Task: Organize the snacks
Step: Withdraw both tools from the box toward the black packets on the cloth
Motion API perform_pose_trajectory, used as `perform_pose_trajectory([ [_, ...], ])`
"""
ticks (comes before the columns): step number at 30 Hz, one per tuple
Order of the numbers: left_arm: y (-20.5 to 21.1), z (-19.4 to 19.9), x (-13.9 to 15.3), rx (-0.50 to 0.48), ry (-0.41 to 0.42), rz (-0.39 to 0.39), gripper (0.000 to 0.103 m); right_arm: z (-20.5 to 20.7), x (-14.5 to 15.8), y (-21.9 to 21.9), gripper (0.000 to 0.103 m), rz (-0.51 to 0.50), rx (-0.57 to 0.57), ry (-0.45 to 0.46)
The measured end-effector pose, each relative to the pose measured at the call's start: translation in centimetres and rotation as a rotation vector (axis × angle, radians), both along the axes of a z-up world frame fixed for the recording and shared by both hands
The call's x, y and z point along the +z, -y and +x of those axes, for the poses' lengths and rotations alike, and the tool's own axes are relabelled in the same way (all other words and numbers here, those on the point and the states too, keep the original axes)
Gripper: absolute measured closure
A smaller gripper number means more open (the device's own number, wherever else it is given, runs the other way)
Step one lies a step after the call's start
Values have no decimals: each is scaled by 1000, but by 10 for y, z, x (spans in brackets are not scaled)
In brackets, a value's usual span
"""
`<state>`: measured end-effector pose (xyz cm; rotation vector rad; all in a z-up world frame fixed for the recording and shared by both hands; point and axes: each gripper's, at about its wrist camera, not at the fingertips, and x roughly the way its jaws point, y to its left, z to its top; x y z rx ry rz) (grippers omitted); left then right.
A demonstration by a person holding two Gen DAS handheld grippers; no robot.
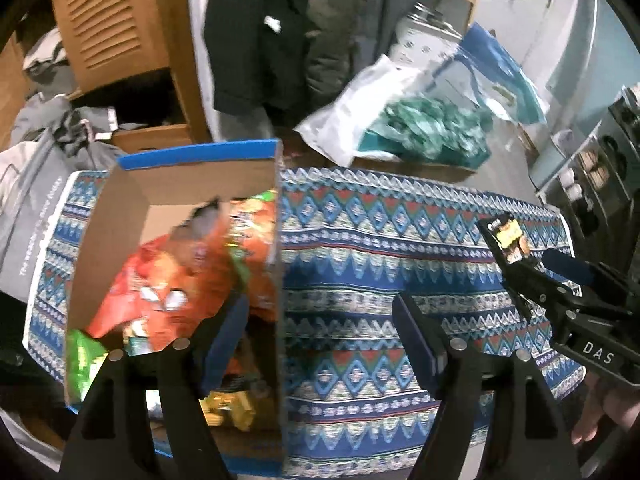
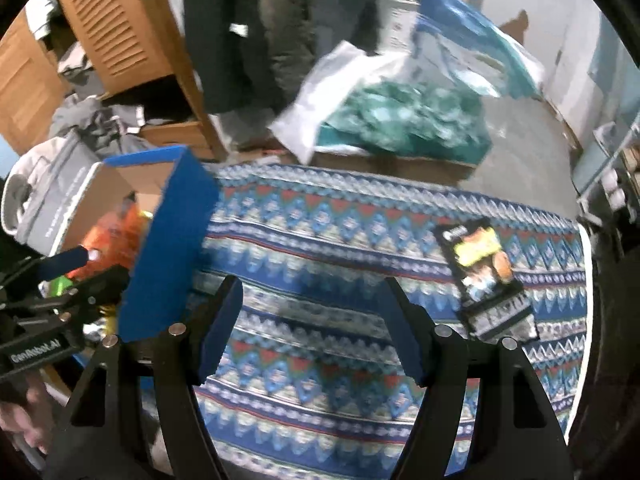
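A cardboard box with blue outer walls stands at the left end of a patterned blue cloth. Orange snack bags, a green bag and a yellow one lie inside it. My left gripper is open and straddles the box's right wall without touching it, one finger inside and one over the cloth. A black snack packet lies flat on the cloth at the right. My right gripper hangs open over bare cloth, left of that packet. Each gripper also shows in the other's view: the right gripper, the left gripper.
Behind the table are a wooden louvred cabinet, hanging dark coats and a white bag of teal items on a carton. Grey clothing piles up at the left. Shelves with jars stand at the right. A person's hand holds the right gripper.
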<state>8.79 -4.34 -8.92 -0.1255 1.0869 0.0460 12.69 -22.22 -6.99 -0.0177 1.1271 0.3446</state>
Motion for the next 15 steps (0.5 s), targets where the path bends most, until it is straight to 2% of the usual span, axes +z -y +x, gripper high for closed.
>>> perform_pose_trajectory([
  [9,61,29,-11,-77,-30,20,27,14,-30,64,32,-45,-75,-51],
  [15,100,54,-22,-120,-49,19,27,34,-53,100,32,-21,-133,-114],
])
